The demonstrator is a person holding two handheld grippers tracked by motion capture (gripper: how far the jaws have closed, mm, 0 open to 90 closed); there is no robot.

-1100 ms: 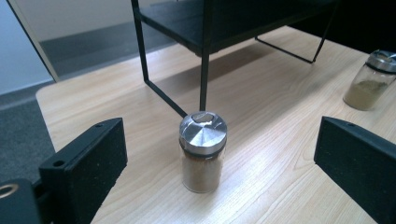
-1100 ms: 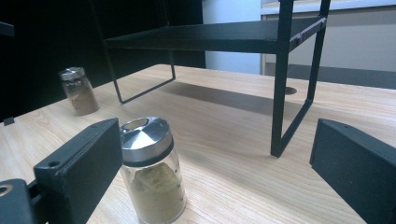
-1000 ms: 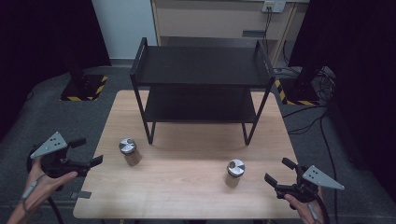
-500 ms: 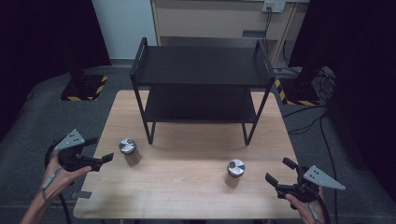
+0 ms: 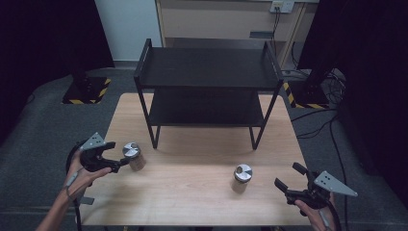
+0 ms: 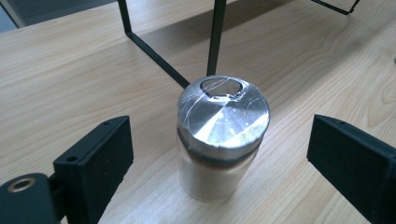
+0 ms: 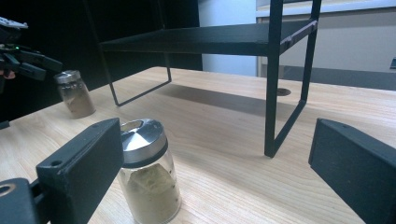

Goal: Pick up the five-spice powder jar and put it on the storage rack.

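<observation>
The left hand-held gripper (image 6: 219, 154), jaws apart and just closing, straddles a jar (image 6: 220, 140) untouched; the right hand-held gripper (image 7: 215, 172) gapes, its near jaw hiding part of another jar (image 7: 148, 172).

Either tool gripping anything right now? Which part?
Nothing is held. The left tool has just been closing, its jaws flanking the silver-lidded glass spice jar without touching. The right tool is open, empty.

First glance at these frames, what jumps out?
The black two-tier shelf stands at the far middle of the wooden table. Two steel-lidded glass jars of brownish powder stand in front of it: the left jar sits between the open jaws of the left gripper, which have just been closing, untouched by the pads. The right jar stands apart from the open right gripper.
</observation>
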